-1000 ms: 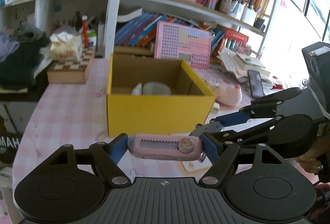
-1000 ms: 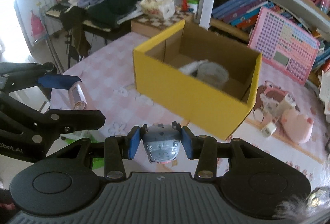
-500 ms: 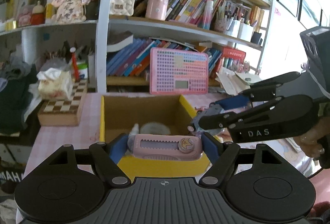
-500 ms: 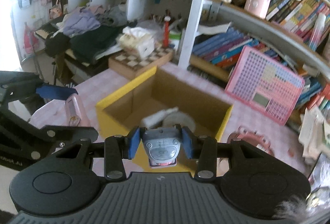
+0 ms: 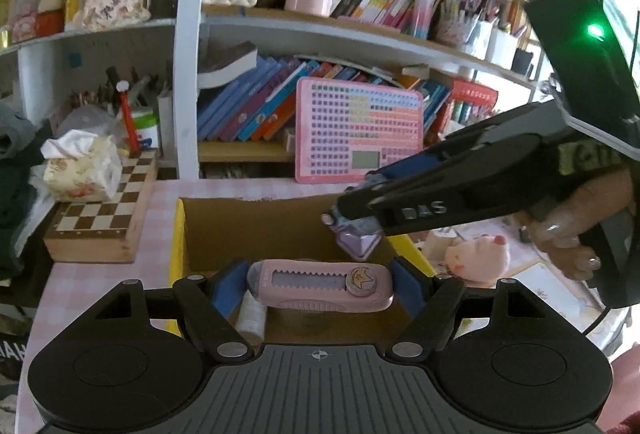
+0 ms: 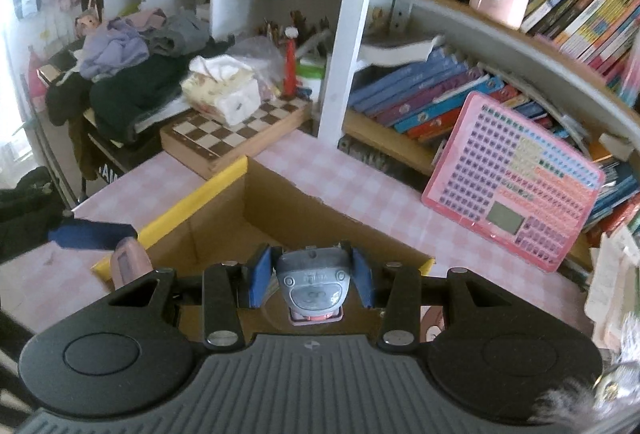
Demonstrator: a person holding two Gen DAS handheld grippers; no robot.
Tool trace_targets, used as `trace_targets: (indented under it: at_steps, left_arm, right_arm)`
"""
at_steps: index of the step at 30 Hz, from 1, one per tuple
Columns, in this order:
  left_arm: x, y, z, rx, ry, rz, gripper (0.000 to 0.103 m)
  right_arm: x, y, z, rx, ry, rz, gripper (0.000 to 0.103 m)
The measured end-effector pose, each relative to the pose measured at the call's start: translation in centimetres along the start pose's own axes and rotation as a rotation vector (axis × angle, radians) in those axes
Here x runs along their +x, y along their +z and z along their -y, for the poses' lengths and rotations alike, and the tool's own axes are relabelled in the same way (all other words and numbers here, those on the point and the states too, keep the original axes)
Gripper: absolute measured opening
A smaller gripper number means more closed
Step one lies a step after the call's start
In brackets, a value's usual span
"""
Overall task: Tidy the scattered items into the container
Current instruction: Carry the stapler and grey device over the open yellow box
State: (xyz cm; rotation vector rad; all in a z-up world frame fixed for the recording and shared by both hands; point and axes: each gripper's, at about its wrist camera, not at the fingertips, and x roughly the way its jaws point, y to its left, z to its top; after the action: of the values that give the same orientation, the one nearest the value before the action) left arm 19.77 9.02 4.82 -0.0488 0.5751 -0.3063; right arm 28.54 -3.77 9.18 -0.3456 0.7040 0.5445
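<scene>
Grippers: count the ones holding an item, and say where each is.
2. The left gripper holds a pink cutter over the box; the right gripper holds a grey gadget over the box too.

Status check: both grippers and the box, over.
Left gripper shut on pink utility knife, over yellow box. Right gripper shut on grey stapler, above box too. Nothing blocking the opening.

Crowded bookshelves [image 5: 360, 46], pink checked tabletop [image 6: 360, 190]

One box [image 5: 178, 234], one knife [image 5: 320, 288], one stapler [image 6: 314, 284].
</scene>
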Motion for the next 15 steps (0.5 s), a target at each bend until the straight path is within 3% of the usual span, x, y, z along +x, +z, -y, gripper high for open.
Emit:
trace_targets:
  at_steps: [6, 15]
  left_arm:
    - [4.8, -0.4, -0.2, -0.007, 0.024, -0.103, 0.078]
    - [8.9, -1.9, -0.3, -0.032, 0.039, -0.216, 0.078]
  right_arm:
    - [5.7, 0.9, 0.7, 0.046, 0.048, -0.105, 0.041]
    - [11.5, 0.5, -0.4, -0.017, 0.071, -0.231, 0.041]
